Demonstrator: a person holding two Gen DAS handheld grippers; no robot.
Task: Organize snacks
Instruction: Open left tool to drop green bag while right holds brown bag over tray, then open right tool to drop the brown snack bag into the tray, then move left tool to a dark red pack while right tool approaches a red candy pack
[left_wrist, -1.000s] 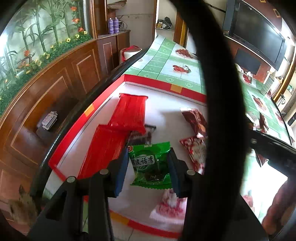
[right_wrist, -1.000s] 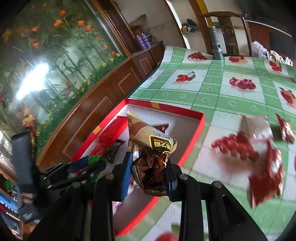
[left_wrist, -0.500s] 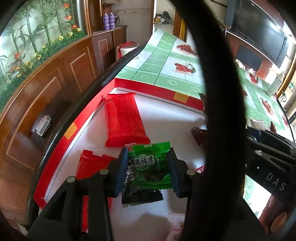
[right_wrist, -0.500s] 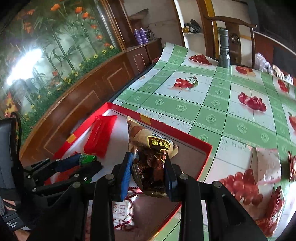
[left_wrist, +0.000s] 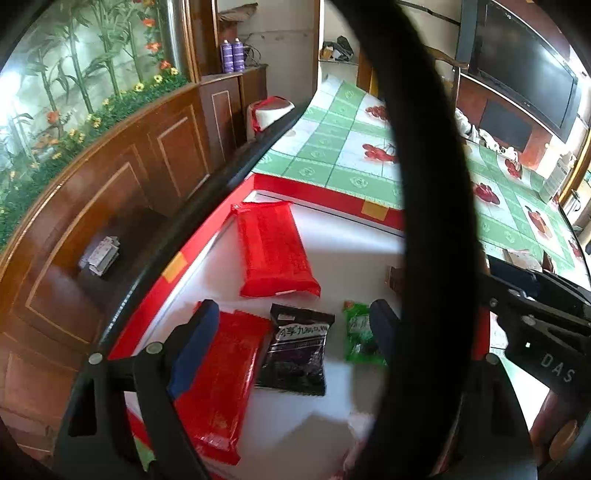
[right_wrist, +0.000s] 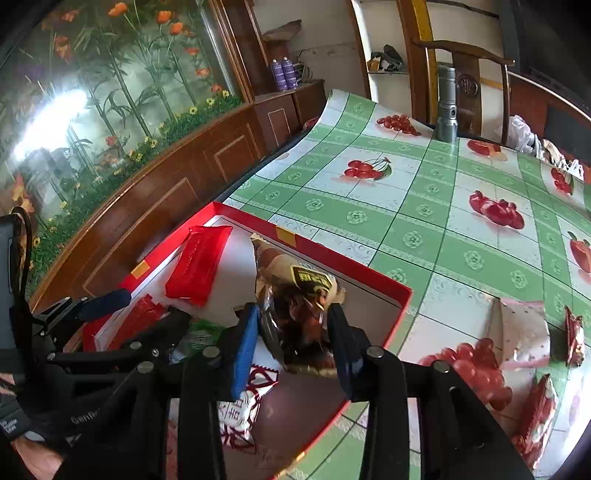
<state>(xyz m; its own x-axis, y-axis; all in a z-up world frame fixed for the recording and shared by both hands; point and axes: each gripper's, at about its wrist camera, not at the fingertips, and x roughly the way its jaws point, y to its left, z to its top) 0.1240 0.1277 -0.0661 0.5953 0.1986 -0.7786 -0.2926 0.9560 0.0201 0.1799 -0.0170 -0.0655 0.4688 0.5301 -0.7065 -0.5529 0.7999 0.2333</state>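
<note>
Spreading wide since a moment ago, left gripper (left_wrist: 291, 325) has dropped the green packet (left_wrist: 360, 338) into the red box (left_wrist: 380, 212), half hidden behind a black cable (left_wrist: 436, 221); right gripper (right_wrist: 295, 332) still pinches brown packet (right_wrist: 299, 295).

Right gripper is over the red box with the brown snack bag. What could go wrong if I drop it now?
1. The right gripper is shut on the brown snack bag right beside the left gripper; the two could collide.
2. The red box already holds two red packs, a black packet and a green packet; the bag could land on them.
</note>
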